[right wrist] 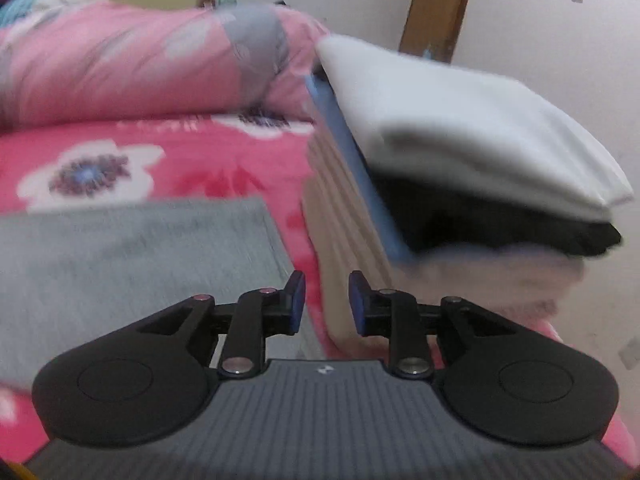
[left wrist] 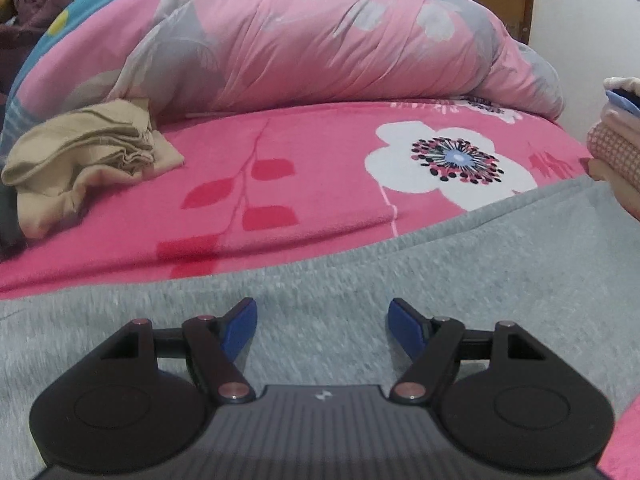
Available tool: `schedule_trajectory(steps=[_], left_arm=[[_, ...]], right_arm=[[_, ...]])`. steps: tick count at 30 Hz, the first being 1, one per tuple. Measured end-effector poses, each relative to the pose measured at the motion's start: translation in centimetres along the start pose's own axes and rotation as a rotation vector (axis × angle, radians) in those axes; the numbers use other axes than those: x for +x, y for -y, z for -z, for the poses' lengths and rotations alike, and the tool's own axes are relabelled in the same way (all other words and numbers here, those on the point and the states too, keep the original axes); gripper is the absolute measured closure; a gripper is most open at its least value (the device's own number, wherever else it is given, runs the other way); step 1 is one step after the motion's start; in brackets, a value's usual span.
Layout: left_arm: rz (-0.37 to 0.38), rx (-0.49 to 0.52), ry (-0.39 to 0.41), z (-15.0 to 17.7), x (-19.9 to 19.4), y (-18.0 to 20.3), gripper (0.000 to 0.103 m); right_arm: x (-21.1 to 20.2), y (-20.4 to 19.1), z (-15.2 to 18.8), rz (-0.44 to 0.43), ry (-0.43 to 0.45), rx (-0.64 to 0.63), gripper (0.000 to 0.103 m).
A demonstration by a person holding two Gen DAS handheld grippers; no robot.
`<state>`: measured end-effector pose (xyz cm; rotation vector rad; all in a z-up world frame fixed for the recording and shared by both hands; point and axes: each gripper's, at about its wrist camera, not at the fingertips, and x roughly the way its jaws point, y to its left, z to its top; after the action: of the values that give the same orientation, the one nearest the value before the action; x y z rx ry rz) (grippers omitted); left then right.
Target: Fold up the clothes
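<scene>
A grey garment (left wrist: 360, 264) lies flat on the pink flowered bed sheet (left wrist: 280, 160). My left gripper (left wrist: 322, 316) is open and empty, low over the grey cloth. In the right wrist view the same grey garment (right wrist: 132, 264) lies at the left. My right gripper (right wrist: 326, 292) is open with a narrow gap and empty, at the garment's right edge, beside a stack of folded clothes (right wrist: 460, 184) with a white piece on top.
A crumpled beige garment (left wrist: 88, 152) lies at the left on the bed. A rolled pink quilt (left wrist: 320, 48) lies along the back. The folded stack also shows at the left wrist view's right edge (left wrist: 616, 148). A wall and wooden door frame (right wrist: 440, 4) stand behind.
</scene>
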<state>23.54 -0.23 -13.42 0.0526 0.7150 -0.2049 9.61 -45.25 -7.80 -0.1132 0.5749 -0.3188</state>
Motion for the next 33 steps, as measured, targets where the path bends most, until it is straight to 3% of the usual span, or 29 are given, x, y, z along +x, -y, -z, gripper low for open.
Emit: schedule_trajectory(steps=[3,8,12,14,17,22,25,33], left_arm=[[0.026,-0.017,0.039,-0.2,-1.0,-0.3,0.029],[0.068,-0.026,0.069,0.0,-2.5,-0.8,0.026],[0.123,0.003,0.044,1.2,-2.3,-1.0,0.026],[0.153,-0.002,0.037,1.6,-2.0,-1.2,0.026],[0.206,-0.023,0.049,1.9,-1.8,-1.6,0.026],[0.253,-0.074,0.063,2.4,-1.8,-2.7,0.026],[0.260,-0.082,0.063,2.6,-1.7,-2.9,0.026],[0.264,-0.083,0.069,2.7,-1.6,-3.0,0.025]], right_arm=[[-1.9,-0.2,-1.3,-0.044,0.051,0.006,0.080],[-2.1,-6.4,-4.9,-0.281,0.129,-0.256,0.079],[1.6,-13.9,-6.8,-0.551,0.092,-0.586,0.079],[3.2,-17.7,-7.4,-0.644,0.026,-0.733,0.079],[4.8,-22.3,-8.7,-0.773,-0.061,-0.849,0.079],[6.7,-27.6,-9.5,-0.859,-0.161,-1.011,0.079],[7.6,-29.8,-9.0,-0.842,-0.207,-1.143,0.079],[9.1,-32.7,-10.0,-0.899,-0.432,-1.255,0.079]])
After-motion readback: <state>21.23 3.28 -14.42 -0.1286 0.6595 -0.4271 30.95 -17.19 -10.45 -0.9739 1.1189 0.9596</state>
